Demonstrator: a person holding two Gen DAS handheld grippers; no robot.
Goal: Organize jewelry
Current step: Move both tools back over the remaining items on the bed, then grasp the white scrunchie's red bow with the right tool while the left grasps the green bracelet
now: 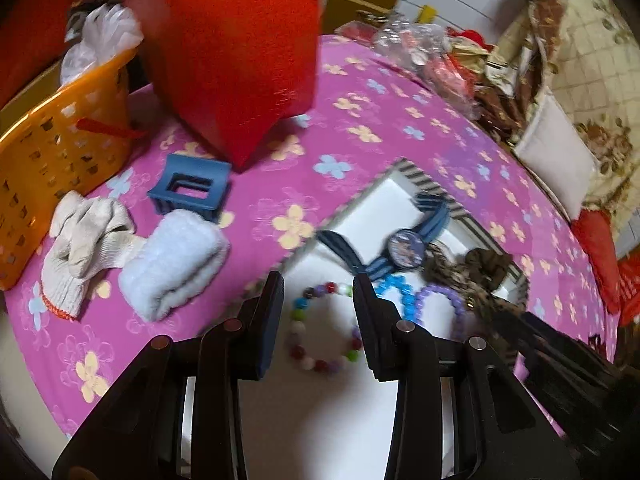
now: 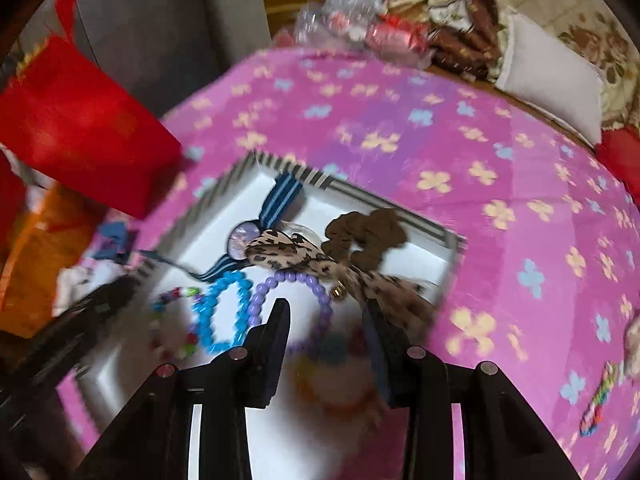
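A white tray with a striped rim (image 1: 432, 182) (image 2: 400, 204) lies on the pink flowered cloth and holds jewelry. In it are a multicolour bead bracelet (image 1: 320, 364) (image 2: 176, 294), a blue bead bracelet (image 1: 400, 292) (image 2: 220, 312), a purple bead bracelet (image 1: 444, 300) (image 2: 288, 280), a blue striped watch (image 1: 406, 246) (image 2: 244, 236), a leopard scrunchie (image 1: 448, 268) (image 2: 296, 252) and a brown scrunchie (image 2: 368, 236). My left gripper (image 1: 316, 284) is open above the multicolour bracelet. My right gripper (image 2: 326, 308) is open over the purple bracelet; something blurred and colourful lies below it.
A red bag (image 1: 236, 52) stands behind the tray. An orange basket (image 1: 52, 168), a blue hair claw (image 1: 192, 188), white gloves (image 1: 80, 244) and a folded white cloth (image 1: 172, 260) lie left. A beaded strip (image 2: 600, 400) lies on the cloth at right. Clutter lines the far edge.
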